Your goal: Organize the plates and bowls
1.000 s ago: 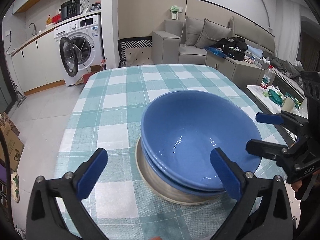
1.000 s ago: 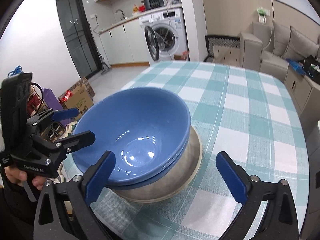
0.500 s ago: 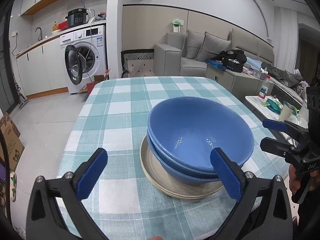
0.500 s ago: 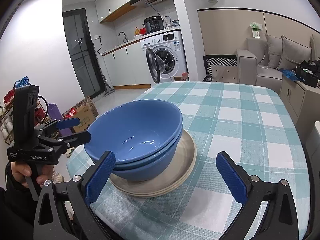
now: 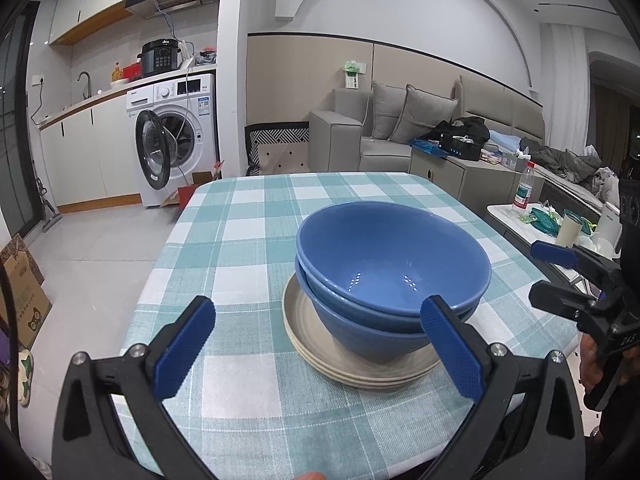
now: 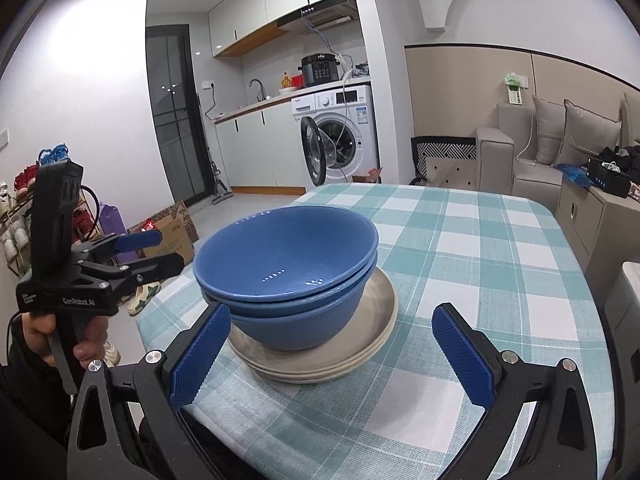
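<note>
Two blue bowls sit nested one inside the other, upright, on a stack of beige plates. The stack rests on a table covered with a teal-and-white checked tablecloth, in the near half of the table, closer to its near edge than to the far one.

The left gripper is held low in front of the stack with its blue-padded fingers spread wide and nothing between them. In the left wrist view its right pad overlaps the near rim of the bowls, though whether it touches them cannot be told; the left pad stands over bare cloth. Seen from the right wrist camera, this gripper hangs beyond the table's left edge, apart from the bowls, gripped by a hand.

The right gripper is likewise spread wide and empty, its left pad just in front of the plates and lower bowl, its right pad over open cloth. From the left wrist view it floats off the table's right side, clear of the stack.

Bare tablecloth stretches behind the stack to the far edge, and wide on both sides. Past the table lie open floor, a washing machine with its door ajar, and a grey sofa.
</note>
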`<state>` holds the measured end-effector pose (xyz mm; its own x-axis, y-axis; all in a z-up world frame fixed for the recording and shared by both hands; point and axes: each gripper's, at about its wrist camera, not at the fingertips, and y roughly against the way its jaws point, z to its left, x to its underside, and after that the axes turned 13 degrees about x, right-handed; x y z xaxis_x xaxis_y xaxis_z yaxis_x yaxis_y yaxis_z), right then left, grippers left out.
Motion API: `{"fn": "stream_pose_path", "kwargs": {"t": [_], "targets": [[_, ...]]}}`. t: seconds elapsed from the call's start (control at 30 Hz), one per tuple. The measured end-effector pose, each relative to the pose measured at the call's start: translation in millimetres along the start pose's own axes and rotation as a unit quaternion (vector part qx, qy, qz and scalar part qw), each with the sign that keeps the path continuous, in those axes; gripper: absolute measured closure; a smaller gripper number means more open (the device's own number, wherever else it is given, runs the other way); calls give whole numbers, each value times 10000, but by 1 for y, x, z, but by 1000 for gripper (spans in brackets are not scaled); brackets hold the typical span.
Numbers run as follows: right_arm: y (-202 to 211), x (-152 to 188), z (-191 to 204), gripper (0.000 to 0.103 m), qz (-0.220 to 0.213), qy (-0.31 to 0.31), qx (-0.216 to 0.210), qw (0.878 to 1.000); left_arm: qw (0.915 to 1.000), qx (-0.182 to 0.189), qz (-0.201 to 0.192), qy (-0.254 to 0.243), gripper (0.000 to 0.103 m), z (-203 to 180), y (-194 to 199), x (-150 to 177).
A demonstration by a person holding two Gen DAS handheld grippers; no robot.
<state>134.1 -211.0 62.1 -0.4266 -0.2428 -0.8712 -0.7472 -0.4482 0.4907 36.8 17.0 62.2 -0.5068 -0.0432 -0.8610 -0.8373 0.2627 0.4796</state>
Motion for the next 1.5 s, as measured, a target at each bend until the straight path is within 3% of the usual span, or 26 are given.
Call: {"fn": "stream_pose_path", "kwargs": {"t": [0.53,1.5], "targets": [[28,27,5,1,-275,-111,33,9996,9999,123,-45,16,0,-9,2,42],[44,64,11,1,-621,-69,-3,9980,9984,64,-568,36,0,-17,23,73]]}}
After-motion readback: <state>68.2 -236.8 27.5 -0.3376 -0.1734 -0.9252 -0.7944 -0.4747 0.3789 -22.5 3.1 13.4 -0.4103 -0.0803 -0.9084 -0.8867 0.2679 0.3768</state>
